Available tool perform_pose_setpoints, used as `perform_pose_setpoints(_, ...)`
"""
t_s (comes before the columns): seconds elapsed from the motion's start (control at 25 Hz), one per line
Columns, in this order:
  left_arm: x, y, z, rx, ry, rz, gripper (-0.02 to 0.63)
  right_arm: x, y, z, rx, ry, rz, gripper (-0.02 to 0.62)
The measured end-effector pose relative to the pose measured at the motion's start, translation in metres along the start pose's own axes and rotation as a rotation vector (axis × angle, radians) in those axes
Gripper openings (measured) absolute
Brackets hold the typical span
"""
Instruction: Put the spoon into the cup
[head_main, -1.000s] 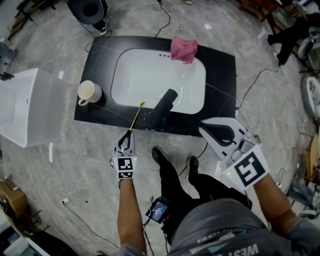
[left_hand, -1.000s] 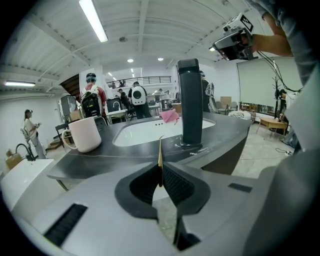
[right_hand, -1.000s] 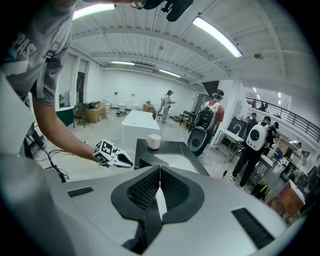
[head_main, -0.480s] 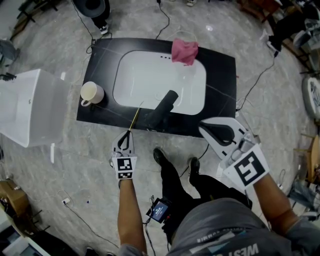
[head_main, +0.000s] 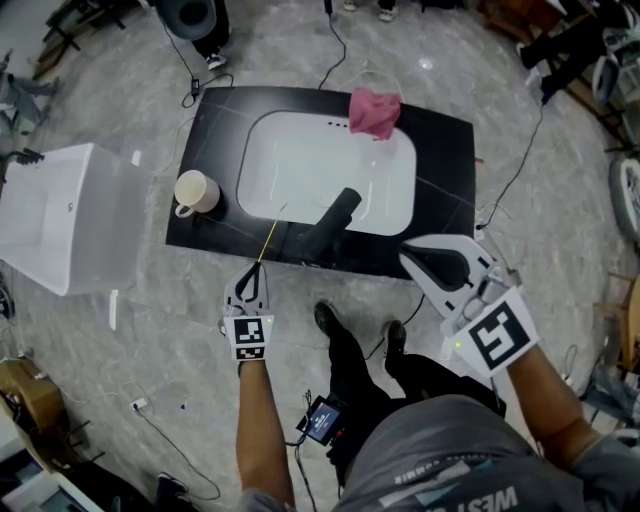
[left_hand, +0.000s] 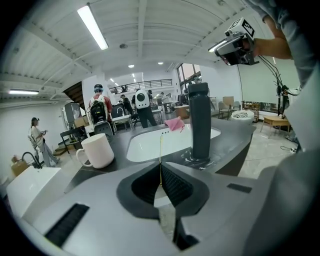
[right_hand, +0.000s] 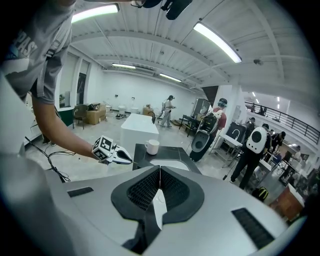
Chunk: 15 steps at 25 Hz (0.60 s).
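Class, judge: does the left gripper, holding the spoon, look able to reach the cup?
Probably yes. The left gripper, shut on the spoon, has only open counter between it and the upright cup; the faucet stands to the other side.

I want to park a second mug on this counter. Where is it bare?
The counter right of the basin is bare, as is the far-left corner behind the cup. The near edge is crowded: faucet and the spoon in the left gripper.
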<state>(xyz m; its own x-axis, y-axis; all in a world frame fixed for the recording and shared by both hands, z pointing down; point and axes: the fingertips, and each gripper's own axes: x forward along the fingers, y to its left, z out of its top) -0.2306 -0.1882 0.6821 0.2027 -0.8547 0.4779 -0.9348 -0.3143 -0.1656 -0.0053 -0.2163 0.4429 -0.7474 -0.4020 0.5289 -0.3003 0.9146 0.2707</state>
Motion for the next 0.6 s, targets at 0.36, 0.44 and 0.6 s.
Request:
perform_pose_setpoints(0.36,-0.013,0.018,0.021,0.029,-0.010,0.026,0.005,-0.007,-0.007,0.012,-0.009,-0.031,-0.015,0.031)
perform_pose_setpoints(0.44,-0.017,0.023,0.026,0.035,-0.014,0.035,0.005,-0.008,-0.008,0.016,-0.013,-0.038,-0.019,0.031)
perform_pose_setpoints(0.6,-0.024,0.035,0.035,0.041,-0.019,0.054,0.005,-0.011,-0.011,0.023,-0.016,-0.051,-0.027,0.031)
